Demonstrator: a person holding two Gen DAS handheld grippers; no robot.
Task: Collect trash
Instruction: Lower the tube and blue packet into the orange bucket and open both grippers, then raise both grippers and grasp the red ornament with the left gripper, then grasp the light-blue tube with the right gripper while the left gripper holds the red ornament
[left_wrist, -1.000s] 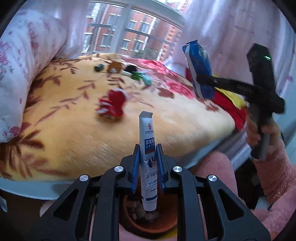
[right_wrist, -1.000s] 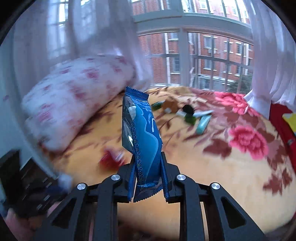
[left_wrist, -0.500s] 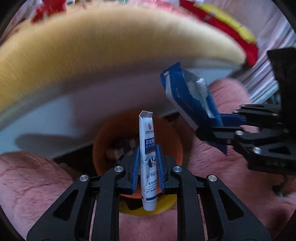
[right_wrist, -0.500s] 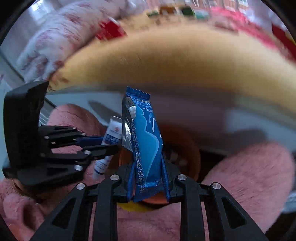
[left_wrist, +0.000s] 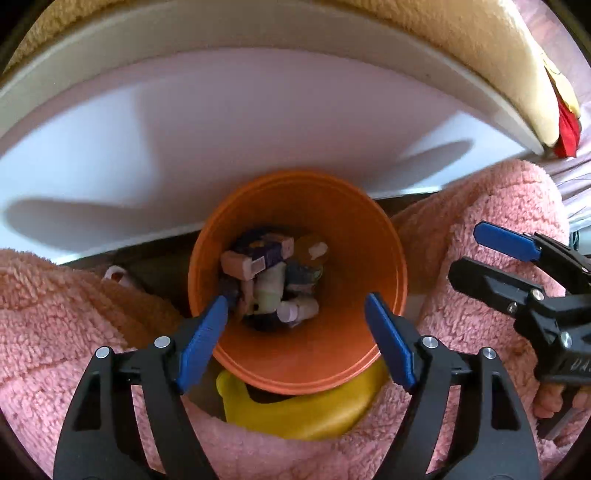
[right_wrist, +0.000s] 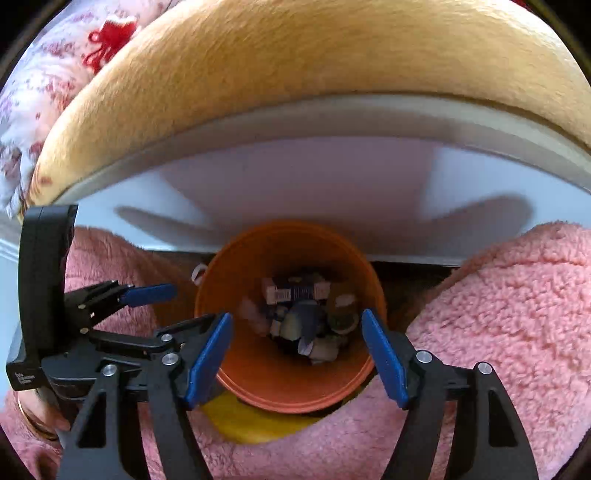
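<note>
Orange bin (left_wrist: 388, 258) beside white bed frame (left_wrist: 221, 129); both grippers' jaws opening, empty.

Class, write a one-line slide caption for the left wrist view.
Left gripper opening, empty, above an orange bin of trash, between pink fleece knees.

An orange bin (left_wrist: 388, 236) stands upright and open-topped on the floor, close against the white bed base, wedged between pink fleece-covered knees. At its bottom lies a heap of trash (left_wrist: 271, 280): a pink-and-purple carton (left_wrist: 258, 254) across the top, pale tubes and crumpled wrappers beneath. From the right wrist view the same bin (right_wrist: 258, 376) shows the pile (right_wrist: 306, 317) gathered toward its far side.
</note>
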